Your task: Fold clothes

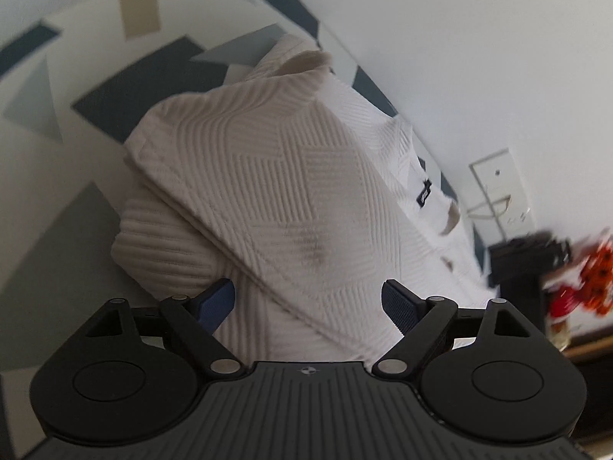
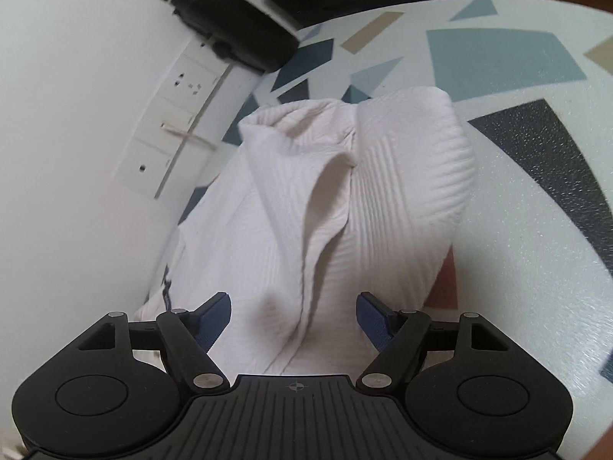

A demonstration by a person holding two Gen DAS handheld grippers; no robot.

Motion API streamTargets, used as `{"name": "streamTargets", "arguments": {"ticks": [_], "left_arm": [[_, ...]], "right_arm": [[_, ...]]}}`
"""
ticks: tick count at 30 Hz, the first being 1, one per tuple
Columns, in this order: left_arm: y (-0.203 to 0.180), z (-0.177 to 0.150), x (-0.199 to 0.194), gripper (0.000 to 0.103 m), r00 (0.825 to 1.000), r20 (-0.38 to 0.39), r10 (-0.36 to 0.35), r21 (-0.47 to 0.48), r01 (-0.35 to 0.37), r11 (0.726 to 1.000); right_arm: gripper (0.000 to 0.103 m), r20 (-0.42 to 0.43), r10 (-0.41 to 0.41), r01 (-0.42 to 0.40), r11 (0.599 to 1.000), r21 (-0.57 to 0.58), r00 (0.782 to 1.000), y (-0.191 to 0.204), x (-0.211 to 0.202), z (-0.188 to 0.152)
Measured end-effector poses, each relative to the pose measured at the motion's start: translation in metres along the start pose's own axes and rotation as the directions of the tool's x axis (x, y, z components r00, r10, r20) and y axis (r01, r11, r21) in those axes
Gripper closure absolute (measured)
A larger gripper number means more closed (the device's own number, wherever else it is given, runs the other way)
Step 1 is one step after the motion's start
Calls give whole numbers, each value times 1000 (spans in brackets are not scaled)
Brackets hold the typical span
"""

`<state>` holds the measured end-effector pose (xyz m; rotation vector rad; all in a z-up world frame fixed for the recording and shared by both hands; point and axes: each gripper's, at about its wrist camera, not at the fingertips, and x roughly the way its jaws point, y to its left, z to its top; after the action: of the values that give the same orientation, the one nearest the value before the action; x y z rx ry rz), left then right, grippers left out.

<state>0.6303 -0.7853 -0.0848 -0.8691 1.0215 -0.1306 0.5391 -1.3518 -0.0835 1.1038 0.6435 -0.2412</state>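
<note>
A white ribbed garment (image 1: 276, 176) lies partly folded on a patterned surface, with a small dark label (image 1: 423, 193) near its far right side. My left gripper (image 1: 308, 303) hovers over its near edge, blue pads spread wide and nothing pinched between them. In the right wrist view the same white garment (image 2: 345, 199) shows a raised fold running down its middle. My right gripper (image 2: 293, 316) stands open above the cloth, its pads apart on either side of that fold and not pressing on it.
The surface (image 2: 517, 230) carries blue, grey, beige and black geometric patches. A white wall with a socket plate (image 2: 168, 122) runs beside the garment. A black cylindrical object (image 2: 230, 34) lies near the wall. Black equipment (image 1: 525, 257) and red-orange items (image 1: 590, 280) sit at the right.
</note>
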Motion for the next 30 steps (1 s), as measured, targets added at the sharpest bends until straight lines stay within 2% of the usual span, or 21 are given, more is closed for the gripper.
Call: {"name": "streamTargets", "arguments": {"ticks": [2, 3, 4, 5, 6, 10, 13, 14, 16, 17, 18, 19, 20, 22, 24, 26, 28, 30], "left_arm": [[6, 2, 0, 17, 1000, 8, -26, -61, 27, 998], [8, 3, -1, 17, 999, 17, -47, -84, 48, 995], [10, 3, -1, 17, 998, 26, -65, -100, 68, 993], [10, 4, -1, 17, 996, 35, -77, -109, 80, 991], [11, 4, 0, 17, 996, 38, -79, -112, 82, 990], [13, 3, 6, 18, 997, 43, -59, -113, 64, 992], [10, 4, 4, 19, 996, 84, -37, -91, 45, 995], [9, 5, 4, 23, 994, 102, -29, -86, 38, 996], [10, 7, 1, 38, 989, 142, -30, -97, 44, 994], [11, 8, 0, 60, 987, 152, -41, -102, 57, 993], [12, 11, 0, 70, 986, 156, -57, -107, 74, 992], [12, 13, -1, 85, 985, 160, -62, -106, 80, 991], [12, 14, -2, 92, 985, 165, -60, -104, 78, 992], [7, 16, -6, 95, 980, 189, -61, -86, 78, 993], [-1, 16, -12, 97, 973, 221, -72, -62, 87, 994], [-14, 19, -20, 97, 960, 261, -104, -23, 114, 993], [-30, 23, -29, 98, 942, 301, -147, 28, 145, 989], [-45, 27, -37, 98, 921, 338, -192, 73, 178, 981]], "right_arm": [[33, 21, 7, -8, 1000, 18, 1000, -2, 6, 5], [38, 31, 16, -16, 1000, 18, 999, -2, 8, 7], [43, 33, 29, -29, 1000, 5, 999, 1, 11, 9], [55, 32, 44, -43, 999, -13, 999, 3, 13, 11], [61, 24, 61, -60, 998, -28, 998, 6, 16, 12], [62, 5, 39, -39, 999, -27, 999, 8, 25, 18], [62, 6, 34, -34, 999, -21, 999, 5, 27, 20], [62, 8, 34, -34, 999, -19, 999, 4, 28, 21], [62, 13, 35, -34, 999, -10, 999, 1, 27, 24], [63, 16, 35, -35, 999, -4, 999, -1, 27, 26], [64, 18, 36, -36, 999, 2, 999, -2, 26, 29], [64, 19, 37, -37, 999, 9, 999, -4, 25, 31], [64, 22, 43, -43, 999, 18, 999, -5, 24, 34], [71, 34, 56, -57, 998, 31, 998, -6, 23, 39], [90, 56, 58, -59, 998, 26, 997, -4, 19, 44], [94, 91, 72, -74, 997, 14, 993, 2, 11, 50], [96, 158, 121, -116, 992, -41, 980, 17, -2, 57], [97, 247, 189, -157, 977, -145, 950, 39, -19, 63]]}}
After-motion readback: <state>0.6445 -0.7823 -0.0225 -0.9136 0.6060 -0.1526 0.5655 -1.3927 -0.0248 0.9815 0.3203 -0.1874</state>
